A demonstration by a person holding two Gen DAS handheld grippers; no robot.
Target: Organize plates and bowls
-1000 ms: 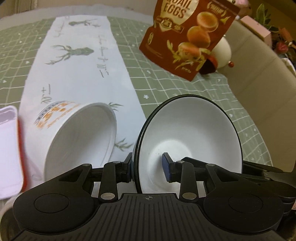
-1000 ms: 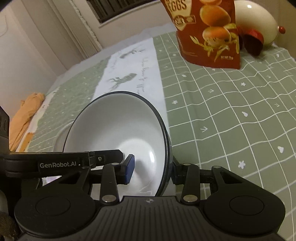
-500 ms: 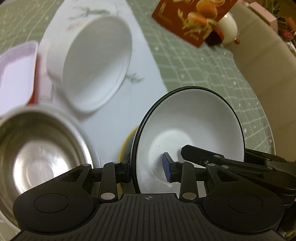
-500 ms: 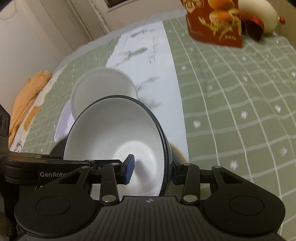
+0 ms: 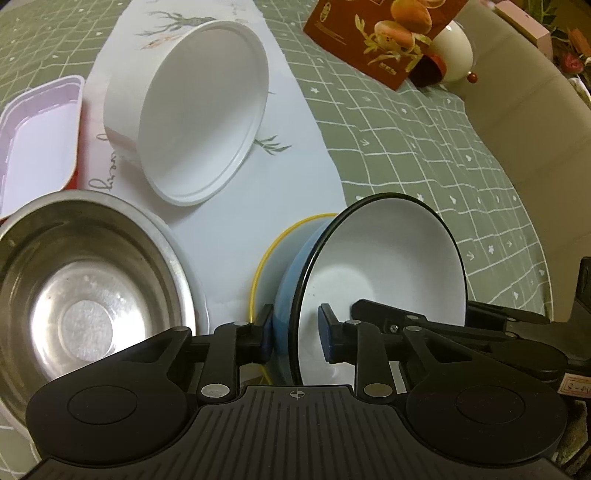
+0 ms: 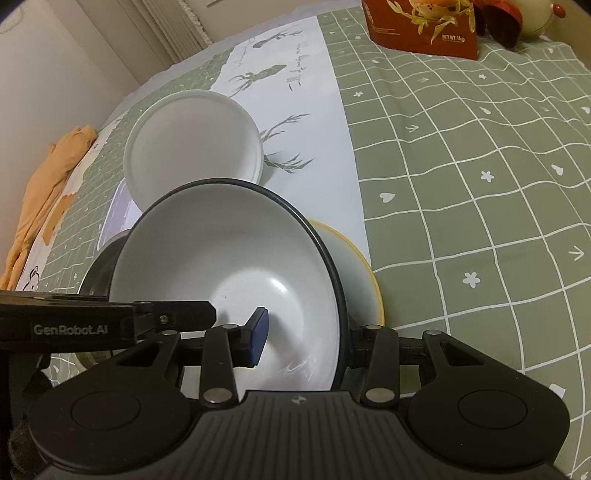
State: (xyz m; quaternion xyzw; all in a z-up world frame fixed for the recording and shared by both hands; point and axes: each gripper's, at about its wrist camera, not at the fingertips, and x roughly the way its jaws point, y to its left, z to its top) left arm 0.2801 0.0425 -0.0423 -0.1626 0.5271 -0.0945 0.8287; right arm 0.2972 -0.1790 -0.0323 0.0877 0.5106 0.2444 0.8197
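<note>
A white bowl (image 5: 388,258) with a dark rim and blue outside hangs tilted between both grippers. My left gripper (image 5: 295,332) straddles its near wall. The jaws are closing on it, with the outer pad against the blue outside and the other pad inside. My right gripper (image 6: 306,332) is shut on the opposite wall of the same bowl (image 6: 221,258), one pad inside and one finger outside the rim. Directly under it sits a yellow-rimmed bowl (image 5: 267,266), partly hidden, whose edge (image 6: 360,254) shows past the dark rim. Whether the two bowls touch I cannot tell.
A steel bowl (image 5: 74,295) stands left of the yellow-rimmed one. A white plastic tub (image 5: 199,122) lies tipped on the white deer-print runner (image 5: 236,206), with a pink tray (image 5: 33,129) beside it. A red snack bag (image 6: 424,29) stands far back. An orange cloth (image 6: 48,177) lies at the left edge.
Both grippers came back and down with the bowl. The steel bowl and the yellow-rimmed bowl came into view beneath. The left gripper's jaws narrowed.
</note>
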